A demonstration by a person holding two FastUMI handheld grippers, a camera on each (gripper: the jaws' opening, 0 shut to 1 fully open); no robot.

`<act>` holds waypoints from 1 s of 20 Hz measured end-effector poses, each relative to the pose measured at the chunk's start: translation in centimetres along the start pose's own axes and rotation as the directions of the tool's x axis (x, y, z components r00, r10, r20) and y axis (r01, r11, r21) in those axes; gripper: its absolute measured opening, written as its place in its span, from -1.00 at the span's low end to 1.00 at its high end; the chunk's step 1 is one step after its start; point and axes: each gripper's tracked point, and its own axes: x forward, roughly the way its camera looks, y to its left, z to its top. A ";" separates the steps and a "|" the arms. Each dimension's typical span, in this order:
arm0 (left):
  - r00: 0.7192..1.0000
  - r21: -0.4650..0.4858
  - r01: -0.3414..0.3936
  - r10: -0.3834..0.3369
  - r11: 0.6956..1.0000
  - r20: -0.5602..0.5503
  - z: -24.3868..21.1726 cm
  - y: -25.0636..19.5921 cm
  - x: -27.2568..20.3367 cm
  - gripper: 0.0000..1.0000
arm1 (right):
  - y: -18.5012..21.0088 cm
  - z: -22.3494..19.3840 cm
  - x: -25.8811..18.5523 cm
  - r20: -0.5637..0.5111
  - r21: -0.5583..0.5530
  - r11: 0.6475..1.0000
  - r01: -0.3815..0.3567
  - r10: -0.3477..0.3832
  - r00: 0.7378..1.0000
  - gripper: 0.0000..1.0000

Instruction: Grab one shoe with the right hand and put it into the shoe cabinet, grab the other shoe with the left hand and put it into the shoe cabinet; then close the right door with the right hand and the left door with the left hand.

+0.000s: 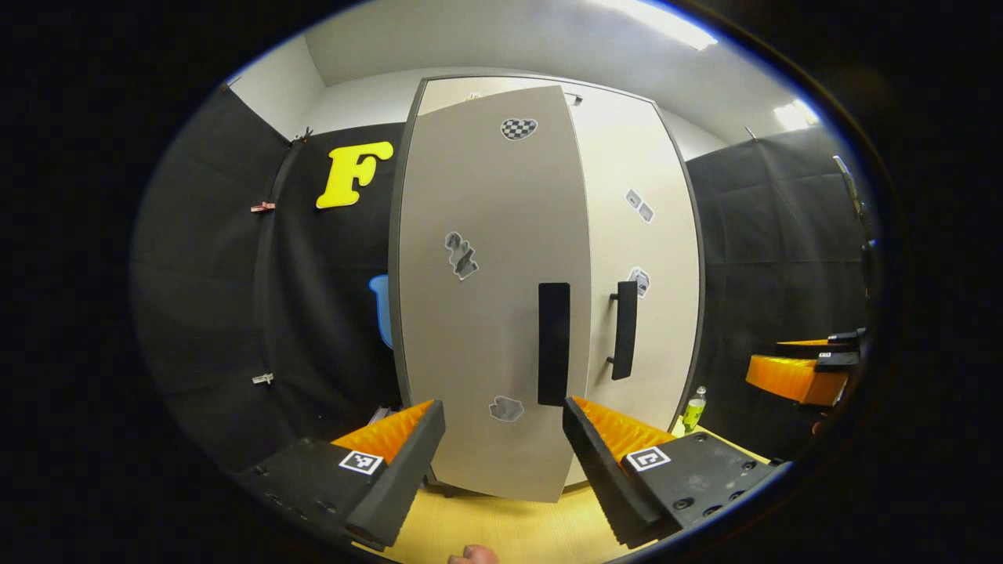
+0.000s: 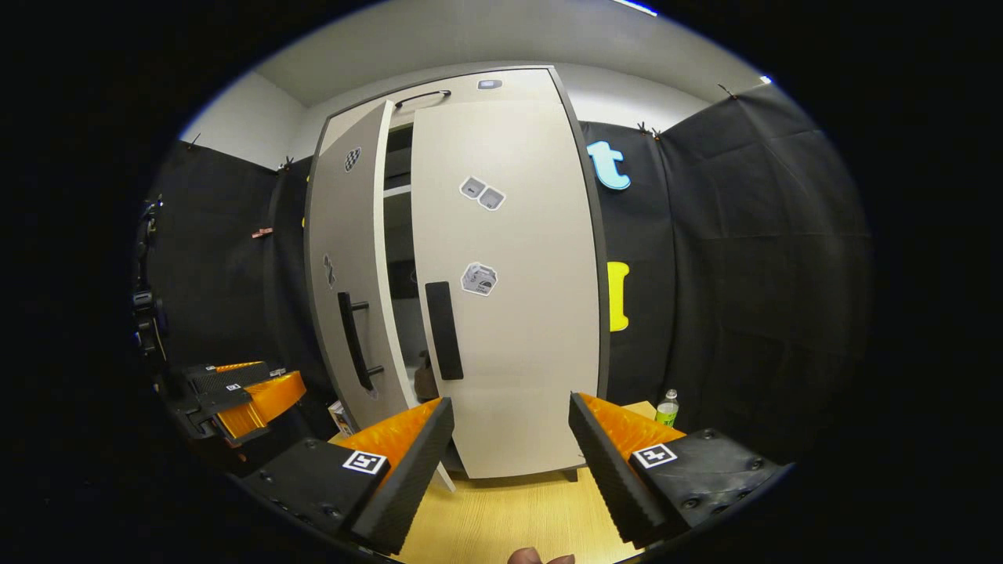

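The tall pale-grey shoe cabinet (image 2: 501, 86) stands upright on the wooden floor. Its right door (image 2: 509, 313) looks nearly shut; its left door (image 2: 349, 298) hangs ajar, a dark shoe (image 2: 425, 381) perhaps inside.

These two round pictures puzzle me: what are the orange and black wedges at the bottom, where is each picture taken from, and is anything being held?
No robot here: a person carries a two-finger gripper in each hand, and a wide-angle camera rides on each one, looking forward along its fingers. The wedges are those fingers.

The left gripper view shows the left gripper, open and holding nothing. The other gripper appears at that picture's right edge.

The right gripper view shows the right gripper, also open and holding nothing.

Both cameras face a tall shoe cabinet standing on a wooden floor. Its left door stands ajar, so a dark gap with shelves shows in the right gripper view. The right door looks nearly closed. Each door has a black handle and a few stickers.

A small green bottle stands beside the cabinet.
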 end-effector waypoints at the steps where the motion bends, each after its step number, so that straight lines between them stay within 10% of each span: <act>1: 1.000 0.007 -0.006 0.006 1.000 0.001 0.0 0.2 -0.2 0.96 | 0.0 0.0 -0.1 0.002 -0.005 1.000 0.000 0.000 1.000 0.96; 20: 0.999 0.059 0.043 -0.041 0.997 -0.029 -1.8 -1.2 -1.9 0.92 | 0.9 -1.3 0.5 -0.002 -0.023 1.000 0.007 -0.007 1.000 0.96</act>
